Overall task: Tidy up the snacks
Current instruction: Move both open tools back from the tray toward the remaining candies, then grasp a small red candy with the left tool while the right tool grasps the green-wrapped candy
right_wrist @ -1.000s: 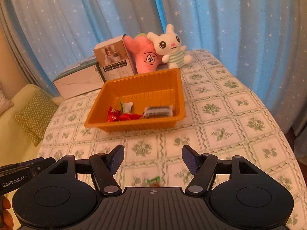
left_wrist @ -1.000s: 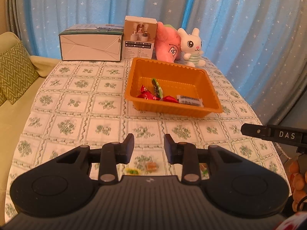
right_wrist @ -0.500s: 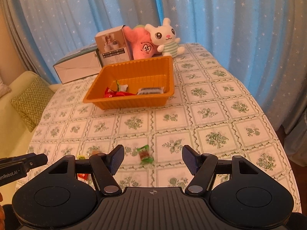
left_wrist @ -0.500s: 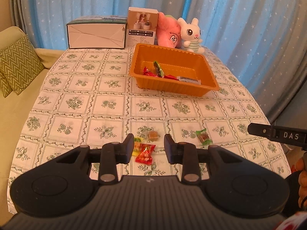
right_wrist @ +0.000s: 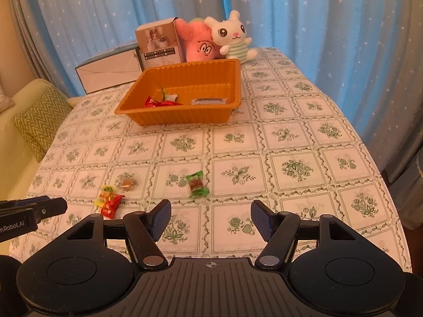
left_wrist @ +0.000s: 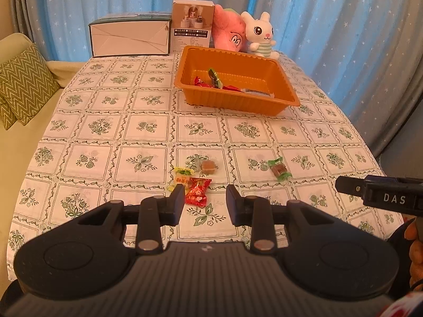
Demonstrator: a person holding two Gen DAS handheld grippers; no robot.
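Note:
An orange tray (left_wrist: 280,105) (right_wrist: 137,117) sits far across the table with several wrapped snacks inside. Near the front edge lie a red packet (left_wrist: 197,192) (right_wrist: 111,204), a yellow candy (left_wrist: 182,175) (right_wrist: 107,190), a clear-wrapped brown sweet (left_wrist: 208,166) (right_wrist: 127,182) and a green-wrapped candy (left_wrist: 279,170) (right_wrist: 196,184). My left gripper (left_wrist: 204,201) hovers open just short of the red packet, nothing between its fingers. My right gripper (right_wrist: 210,215) stands wide open, the green candy a little ahead of it and left of centre.
At the far end stand a white box (left_wrist: 129,38), a small carton (left_wrist: 192,25), a pink plush (left_wrist: 228,34) and a white bunny plush (left_wrist: 260,35). A sofa with a green zigzag cushion (left_wrist: 23,84) borders the left. Blue star curtains hang behind.
Both grippers have drawn back from the tray toward the near table edge and sunk a little. The loose candies, earlier hidden under the fingers, now lie ahead of them.

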